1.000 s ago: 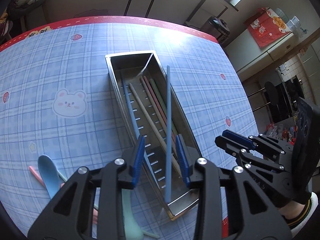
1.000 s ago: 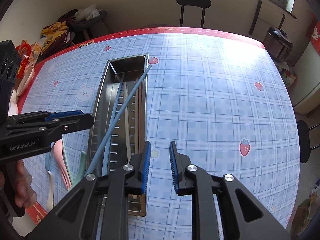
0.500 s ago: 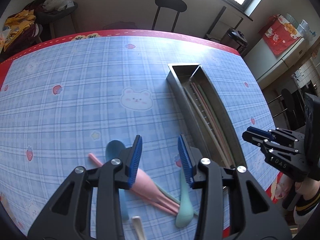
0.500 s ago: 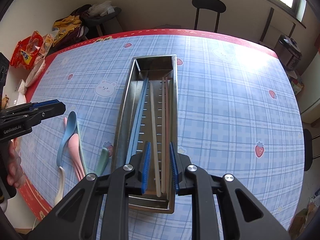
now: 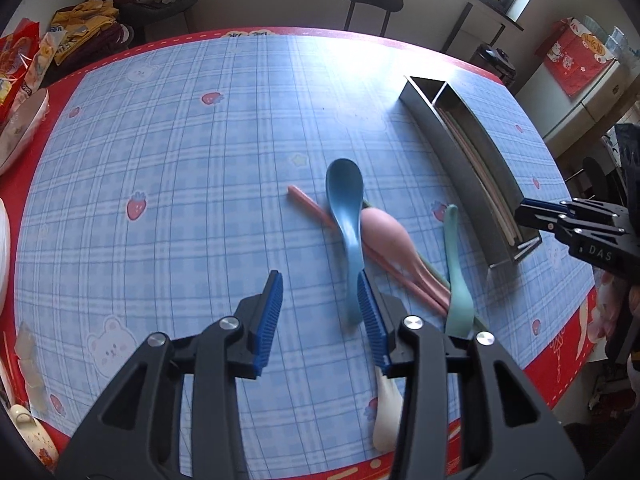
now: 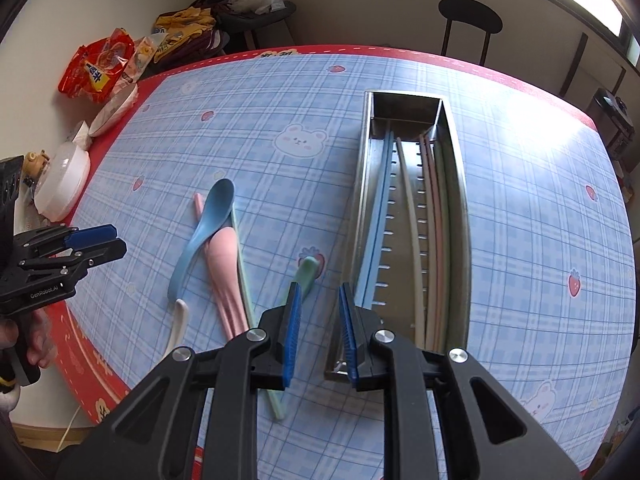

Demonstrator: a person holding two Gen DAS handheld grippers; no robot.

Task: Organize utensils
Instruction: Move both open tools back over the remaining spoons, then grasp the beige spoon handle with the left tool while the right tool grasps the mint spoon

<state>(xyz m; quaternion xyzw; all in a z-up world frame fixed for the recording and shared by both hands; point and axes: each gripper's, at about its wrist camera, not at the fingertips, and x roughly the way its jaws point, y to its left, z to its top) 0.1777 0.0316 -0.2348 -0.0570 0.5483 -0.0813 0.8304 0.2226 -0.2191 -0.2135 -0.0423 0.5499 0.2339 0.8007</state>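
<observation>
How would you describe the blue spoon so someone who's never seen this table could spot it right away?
Start at the long steel tray on the blue checked tablecloth, then look to its left, where loose utensils lie in a pile. The blue spoon is at the pile's far left, its handle crossing over a pink chopstick beside the pink spoon. It is the only blue piece outside the tray.

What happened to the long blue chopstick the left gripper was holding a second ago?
The left gripper let the blue chopstick go; it now lies flat in the metal tray. That gripper swung over to the spoons, its jaws just opening, empty, by the blue spoon. The spoons stayed put.
</observation>
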